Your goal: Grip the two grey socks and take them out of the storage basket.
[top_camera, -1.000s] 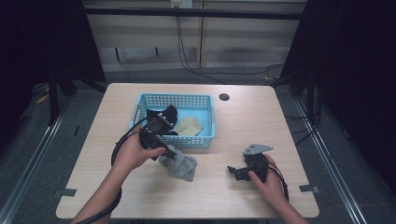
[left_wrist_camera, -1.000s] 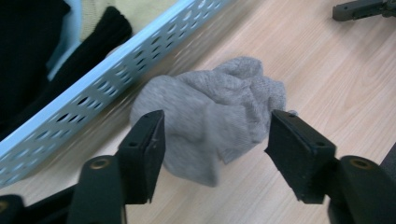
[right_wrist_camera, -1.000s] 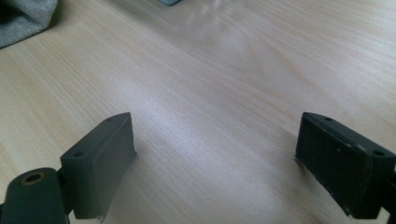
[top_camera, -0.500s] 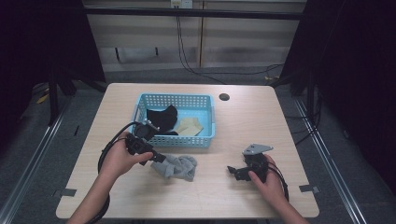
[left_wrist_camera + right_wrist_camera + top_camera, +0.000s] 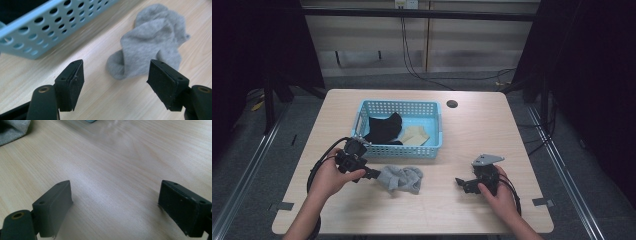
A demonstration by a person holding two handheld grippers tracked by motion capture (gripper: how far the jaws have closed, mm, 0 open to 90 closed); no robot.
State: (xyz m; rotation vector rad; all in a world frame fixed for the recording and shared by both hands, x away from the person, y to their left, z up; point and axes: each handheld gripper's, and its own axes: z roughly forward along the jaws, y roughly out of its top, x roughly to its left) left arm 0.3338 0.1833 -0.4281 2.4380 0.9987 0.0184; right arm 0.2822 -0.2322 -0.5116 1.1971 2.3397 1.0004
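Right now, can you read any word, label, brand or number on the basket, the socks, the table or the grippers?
None: no readable text in any view.
The blue basket, grey sock, table, left gripper and right gripper bear no lettering that shows.

this looks like a lab recording bay, not a home. a pale wooden table [image 5: 492, 125] with a cable hole [image 5: 452, 104] stands on grey carpet. black curtains [image 5: 592, 60] hang on both sides of the table, metal floor rails [image 5: 247, 165] run along its sides, and behind it cables [image 5: 412, 55] drop from a wall socket.
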